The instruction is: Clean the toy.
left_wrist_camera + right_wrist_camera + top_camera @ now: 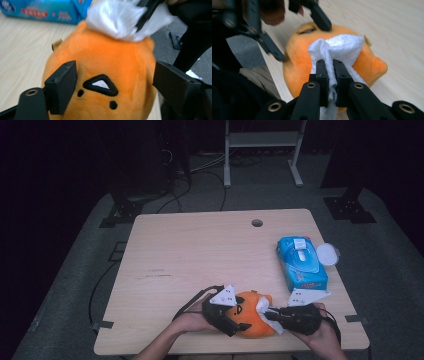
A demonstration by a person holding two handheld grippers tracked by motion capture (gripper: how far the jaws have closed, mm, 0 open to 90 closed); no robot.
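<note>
Your left hand-held gripper (113, 82) straddles the orange plush toy (254, 314) at the surface's (200, 250) near edge, jaws against its sides. Your right hand-held gripper (331, 66), clamped on the white wipe (343, 46), presses in from the toy's right.

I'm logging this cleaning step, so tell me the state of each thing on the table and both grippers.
Orange plush toy: on the table's near edge, clamped between the left gripper's fingers.
White wipe: pinched, pressed on the plush.
Blue wipes pack: lying flat, lid flipped open.
Left gripper: fingers on either side of the plush.
Right gripper: shut on the wipe.
</note>
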